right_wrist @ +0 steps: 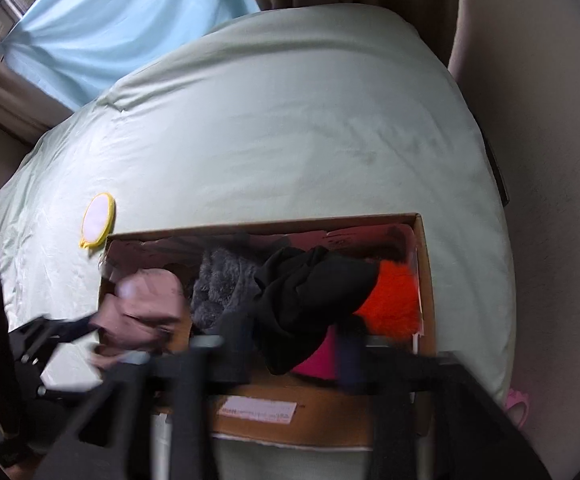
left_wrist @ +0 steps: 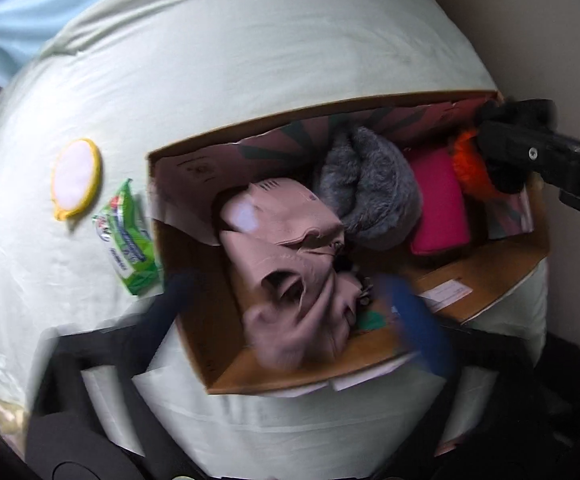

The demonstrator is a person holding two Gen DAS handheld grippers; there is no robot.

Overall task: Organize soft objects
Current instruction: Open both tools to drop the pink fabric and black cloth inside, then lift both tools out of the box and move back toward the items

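Pale green bedding (left_wrist: 249, 60) is carrying, left to right, a yellow-rimmed pad (left_wrist: 75, 178), a green wipes packet (left_wrist: 129, 240) and a cardboard box (left_wrist: 490, 272). Both grippers are pointing steeply down over the box, fingers apart and gripping nothing: left gripper (left_wrist: 294, 300) over the pink cloth (left_wrist: 290, 280), right gripper (right_wrist: 290, 344) by the black garment (right_wrist: 310, 296). Dropping seems done; fetching the outside items likely comes next.

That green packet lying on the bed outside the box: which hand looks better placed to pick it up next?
Probably the left. The green packet lies beside the left gripper, whose jaws are open, while the right gripper hovers over the cardboard box.
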